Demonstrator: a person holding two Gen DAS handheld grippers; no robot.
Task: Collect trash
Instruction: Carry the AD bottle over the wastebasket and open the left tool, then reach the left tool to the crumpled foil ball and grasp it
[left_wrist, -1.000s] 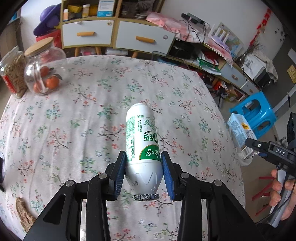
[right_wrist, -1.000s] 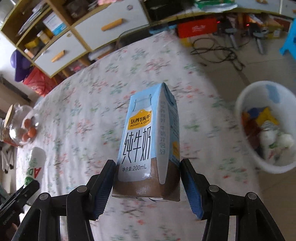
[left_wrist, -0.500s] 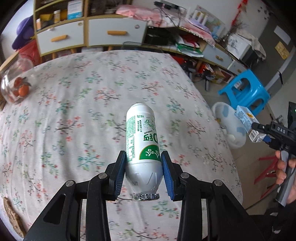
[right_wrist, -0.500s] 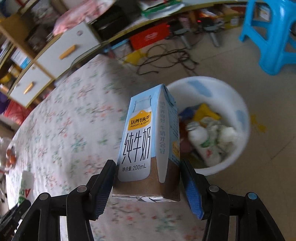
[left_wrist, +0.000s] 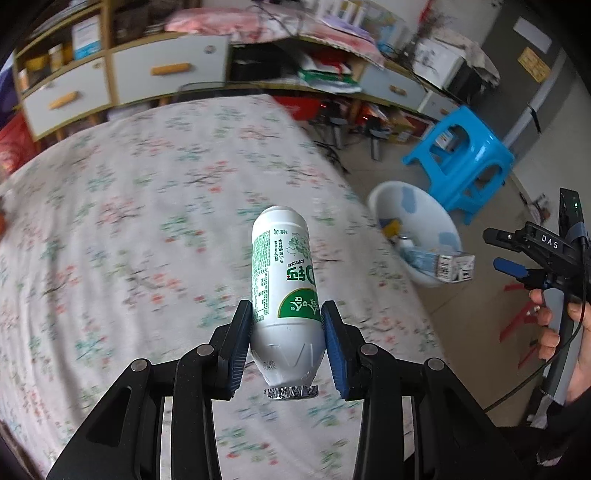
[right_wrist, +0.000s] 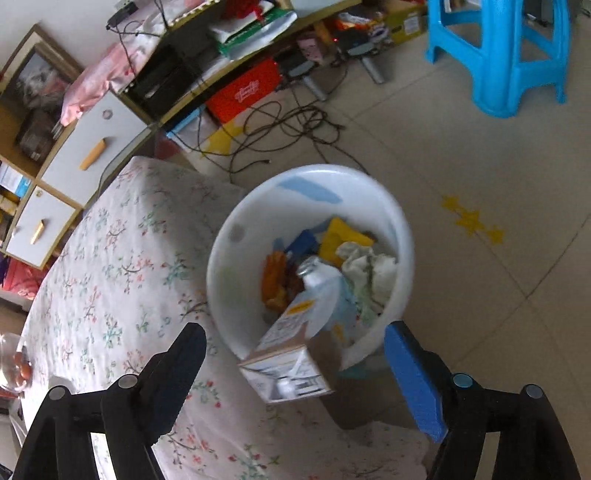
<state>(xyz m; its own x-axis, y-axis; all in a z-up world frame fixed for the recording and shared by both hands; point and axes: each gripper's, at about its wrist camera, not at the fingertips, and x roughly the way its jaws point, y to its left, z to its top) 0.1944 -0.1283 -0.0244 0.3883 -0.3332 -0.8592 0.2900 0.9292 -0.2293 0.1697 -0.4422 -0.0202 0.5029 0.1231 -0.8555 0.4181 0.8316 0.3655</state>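
Note:
My left gripper (left_wrist: 286, 325) is shut on a white and green drink bottle (left_wrist: 282, 280), held above the floral tablecloth (left_wrist: 129, 221). My right gripper (right_wrist: 295, 354) is open above a white trash bin (right_wrist: 236, 236) on the floor beside the table. A blue and white milk carton (right_wrist: 295, 343) is free of the fingers and falls toward the bin's near rim, tilted and blurred. In the left wrist view the carton (left_wrist: 439, 262) is in the air at the bin (left_wrist: 424, 210), left of the right gripper (left_wrist: 506, 251).
The bin holds several wrappers and a crumpled tissue (right_wrist: 369, 269). A blue plastic stool (left_wrist: 461, 155) stands behind the bin. Cables (right_wrist: 295, 125) lie on the tiled floor. Drawers and cluttered shelves (left_wrist: 147, 74) run along the far wall. A glass jar (right_wrist: 14, 365) sits on the table's far end.
My right gripper has opened and let go of the milk carton, which now falls toward the bin. The left gripper has swung toward the bin with the bottle still held.

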